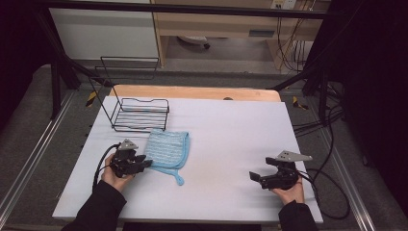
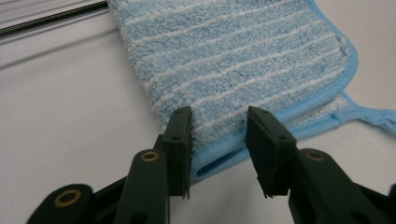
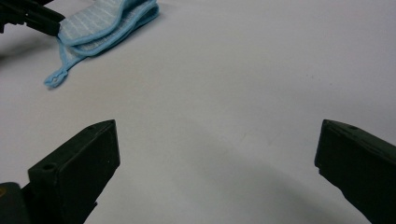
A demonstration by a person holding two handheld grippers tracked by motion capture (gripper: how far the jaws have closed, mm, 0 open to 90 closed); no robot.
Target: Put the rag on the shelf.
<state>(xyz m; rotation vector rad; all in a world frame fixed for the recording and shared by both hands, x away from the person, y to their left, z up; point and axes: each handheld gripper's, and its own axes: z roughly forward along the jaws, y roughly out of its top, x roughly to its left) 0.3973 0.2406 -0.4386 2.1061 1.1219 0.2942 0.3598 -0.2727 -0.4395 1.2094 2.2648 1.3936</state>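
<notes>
A folded light-blue striped cloth [image 1: 167,149] lies on the white table [image 1: 231,134], left of centre, with a hanging loop [image 1: 179,181] trailing toward me. My left gripper [image 1: 146,163] sits at the cloth's near-left corner. In the left gripper view its jaws stand a little apart, either side of the cloth's [image 2: 233,60] bound edge, so my left gripper [image 2: 218,135] is open. My right gripper [image 1: 256,176] rests at the right front of the table, its jaws spread wide over bare surface. The right gripper view has the cloth [image 3: 100,21] far off at the upper left.
A black wire rack [image 1: 139,115] stands just behind the cloth at the table's back left. A wooden board [image 1: 192,91] edges the far side. Cables [image 1: 332,192] trail off the right side. Bare tabletop lies between the two grippers.
</notes>
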